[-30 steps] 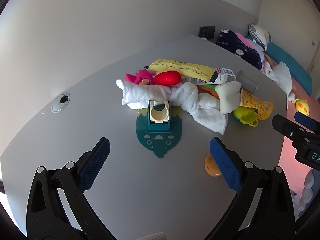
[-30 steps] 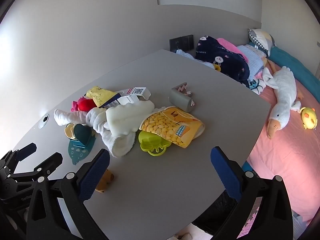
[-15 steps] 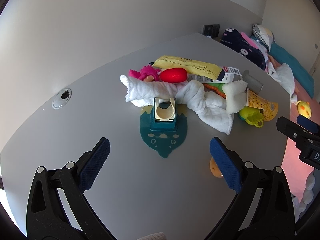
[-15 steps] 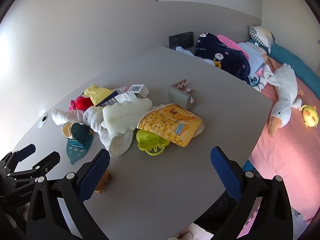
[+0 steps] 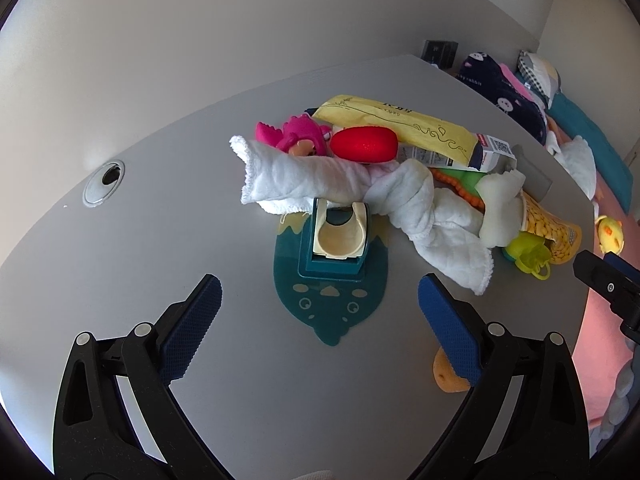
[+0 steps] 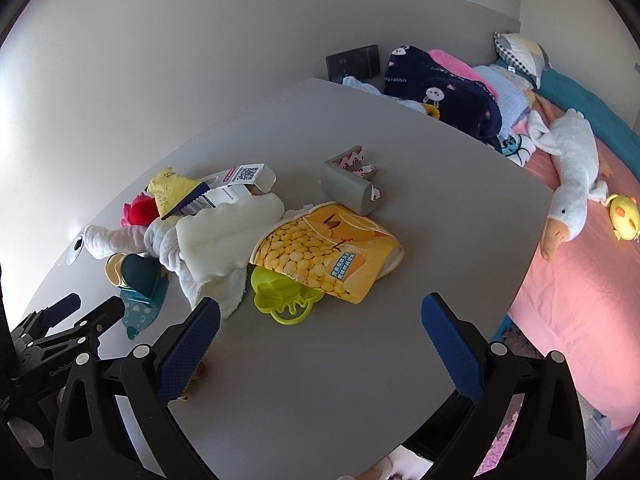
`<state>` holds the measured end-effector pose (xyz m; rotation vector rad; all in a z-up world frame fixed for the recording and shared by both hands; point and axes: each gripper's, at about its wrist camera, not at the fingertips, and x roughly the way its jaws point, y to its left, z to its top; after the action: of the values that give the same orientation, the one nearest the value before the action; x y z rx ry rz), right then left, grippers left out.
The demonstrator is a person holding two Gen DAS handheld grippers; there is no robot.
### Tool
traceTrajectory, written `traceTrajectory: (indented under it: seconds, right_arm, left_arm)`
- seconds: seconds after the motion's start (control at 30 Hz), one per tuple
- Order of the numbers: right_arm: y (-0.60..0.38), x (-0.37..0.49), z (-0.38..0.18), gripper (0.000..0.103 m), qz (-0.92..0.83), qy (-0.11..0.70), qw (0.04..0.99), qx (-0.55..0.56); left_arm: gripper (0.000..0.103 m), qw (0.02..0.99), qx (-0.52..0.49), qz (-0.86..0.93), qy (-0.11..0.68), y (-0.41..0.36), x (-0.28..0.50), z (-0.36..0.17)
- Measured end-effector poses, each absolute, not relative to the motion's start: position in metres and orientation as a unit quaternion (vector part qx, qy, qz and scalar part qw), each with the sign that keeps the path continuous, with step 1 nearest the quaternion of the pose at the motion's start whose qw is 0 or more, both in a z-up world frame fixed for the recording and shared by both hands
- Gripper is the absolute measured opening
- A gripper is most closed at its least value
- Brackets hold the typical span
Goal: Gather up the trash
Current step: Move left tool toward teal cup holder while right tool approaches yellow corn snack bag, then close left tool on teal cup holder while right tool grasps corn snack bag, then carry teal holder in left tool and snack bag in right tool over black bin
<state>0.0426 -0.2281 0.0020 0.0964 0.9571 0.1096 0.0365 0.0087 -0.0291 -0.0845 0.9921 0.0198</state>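
Left gripper (image 5: 320, 312): jaws spread wide, empty, above a teal dinosaur-shaped mat (image 5: 331, 300) near the middle of the grey table (image 5: 160, 240). Right gripper (image 6: 320, 320): jaws spread wide, empty, over the table's near edge. Just beyond its fingers, a yellow corn snack bag (image 6: 324, 254) lying over a green plastic toy (image 6: 282, 296). Behind, toward the wall edge, a knotted white cloth (image 5: 360, 188), a yellow wrapper (image 5: 400, 126), a small carton (image 6: 236, 184). Past the right edge, a pink bed (image 6: 568, 272).
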Motion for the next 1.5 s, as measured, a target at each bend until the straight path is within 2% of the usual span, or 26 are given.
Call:
traceTrajectory:
  seconds: [0.07, 0.3, 0.43, 0.6, 0.73, 1.2, 1.33, 1.37, 1.5]
  right_arm:
    - [-0.231, 0.048, 0.0, 0.1, 0.051, 0.463, 0.883, 0.05]
    - [-0.24, 0.065, -0.015, 0.1, 0.055, 0.489, 0.868, 0.066]
    - [-0.248, 0.07, -0.022, 0.1, 0.064, 0.497, 0.859, 0.1]
    - [-0.252, 0.077, -0.029, 0.1, 0.068, 0.503, 0.853, 0.117]
    - [-0.251, 0.083, -0.032, 0.1, 0.075, 0.508, 0.847, 0.135]
    - [-0.242, 0.106, -0.044, 0.098, 0.075, 0.513, 0.842, 0.149]
    - [-0.245, 0.104, -0.038, 0.087, 0.08, 0.494, 0.854, 0.144]
    - [-0.245, 0.104, -0.035, 0.062, 0.082, 0.49, 0.856, 0.143]
    - [-0.251, 0.102, -0.024, 0.053, 0.094, 0.479, 0.859, 0.155]
  left_arm:
    - [0.088, 0.876, -0.039, 0.005, 0.481, 0.007, 0.042, -0.033]
    - [0.082, 0.862, -0.043, 0.006, 0.506, 0.008, 0.058, -0.05]
    - [0.073, 0.856, -0.039, 0.002, 0.516, 0.009, 0.064, -0.059]
    - [0.071, 0.859, -0.013, 0.003, 0.512, 0.004, 0.07, -0.061]
    - [0.062, 0.864, 0.003, 0.004, 0.504, 0.004, 0.075, -0.059]
    - [0.061, 0.867, 0.011, -0.015, 0.498, 0.007, 0.076, -0.056]
    - [0.056, 0.87, 0.017, -0.022, 0.492, 0.005, 0.073, -0.053]
    - [0.056, 0.87, 0.019, -0.022, 0.492, 0.005, 0.073, -0.053]
    - [0.055, 0.873, 0.026, -0.021, 0.487, 0.002, 0.067, -0.052]
